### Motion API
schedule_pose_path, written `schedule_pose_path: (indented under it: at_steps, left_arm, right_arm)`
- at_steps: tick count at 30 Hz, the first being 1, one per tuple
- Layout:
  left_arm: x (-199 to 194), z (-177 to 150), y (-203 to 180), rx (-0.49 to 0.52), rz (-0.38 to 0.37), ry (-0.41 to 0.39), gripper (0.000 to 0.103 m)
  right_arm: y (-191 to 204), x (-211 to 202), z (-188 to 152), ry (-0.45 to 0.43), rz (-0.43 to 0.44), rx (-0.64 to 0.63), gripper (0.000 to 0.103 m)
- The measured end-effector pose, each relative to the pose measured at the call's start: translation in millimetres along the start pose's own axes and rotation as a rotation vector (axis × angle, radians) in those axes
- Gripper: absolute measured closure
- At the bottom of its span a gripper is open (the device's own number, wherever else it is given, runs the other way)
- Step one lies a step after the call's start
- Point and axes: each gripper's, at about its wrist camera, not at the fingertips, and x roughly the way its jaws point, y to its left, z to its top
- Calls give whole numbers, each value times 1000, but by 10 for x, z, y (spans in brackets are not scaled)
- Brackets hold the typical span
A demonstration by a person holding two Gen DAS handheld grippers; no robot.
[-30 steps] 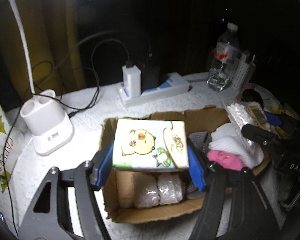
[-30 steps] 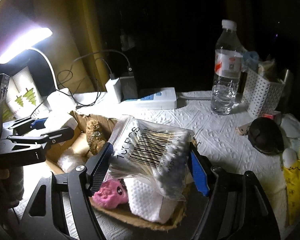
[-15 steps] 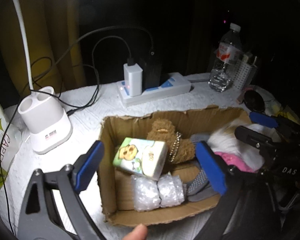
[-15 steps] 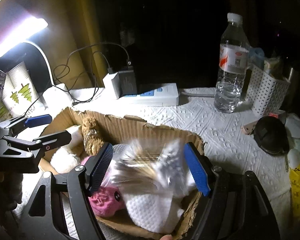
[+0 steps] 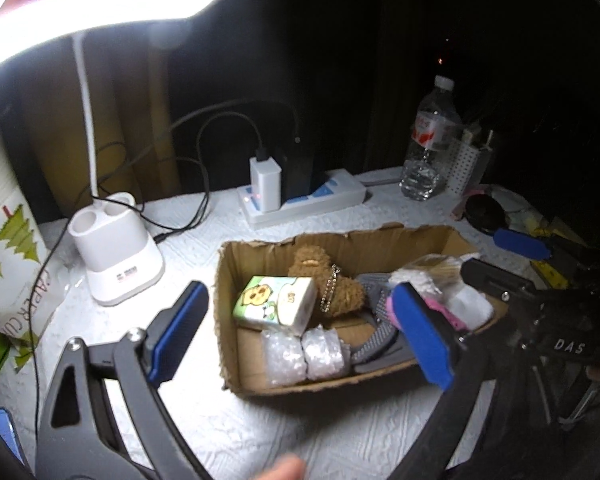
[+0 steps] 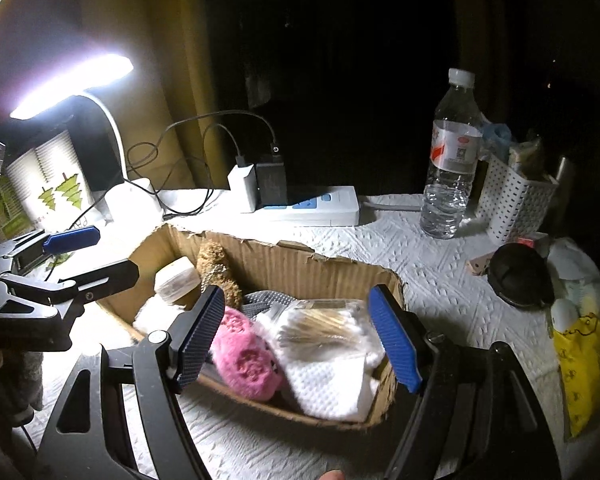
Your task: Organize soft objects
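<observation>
A torn cardboard box [image 5: 380,240] [image 6: 300,264] sits on the white table. In it lie a tissue pack with a yellow chick print [image 5: 274,304], a brown plush toy [image 5: 332,280] [image 6: 220,268], bubble-wrap rolls [image 5: 304,354], a grey mesh item [image 5: 376,300], a pink knitted piece [image 6: 242,356], a white cloth [image 6: 332,380] and a bag of cotton swabs [image 6: 320,324]. My left gripper [image 5: 300,336] is open and empty above the box's near left side. My right gripper [image 6: 300,336] is open and empty above the swab bag.
A desk lamp with a white base [image 5: 114,248] stands left of the box. A power strip with chargers [image 5: 300,196] [image 6: 308,204] lies behind it. A water bottle [image 6: 452,168], a white perforated basket [image 6: 516,204], a black round object [image 6: 520,276] and a yellow bag [image 6: 584,368] are at the right.
My left gripper opened and dropped the tissue pack into the box. My right gripper opened and dropped the swab bag onto the white cloth. Both grippers have drawn back.
</observation>
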Motion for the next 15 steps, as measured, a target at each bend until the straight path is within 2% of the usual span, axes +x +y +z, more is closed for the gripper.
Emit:
schedule_pose_path:
  at_steps: [15]
  left_arm:
    - [-640,-141,-109,14,30,-53,9]
  right_arm:
    - [233,-567,-146,-35,-18,-4,26]
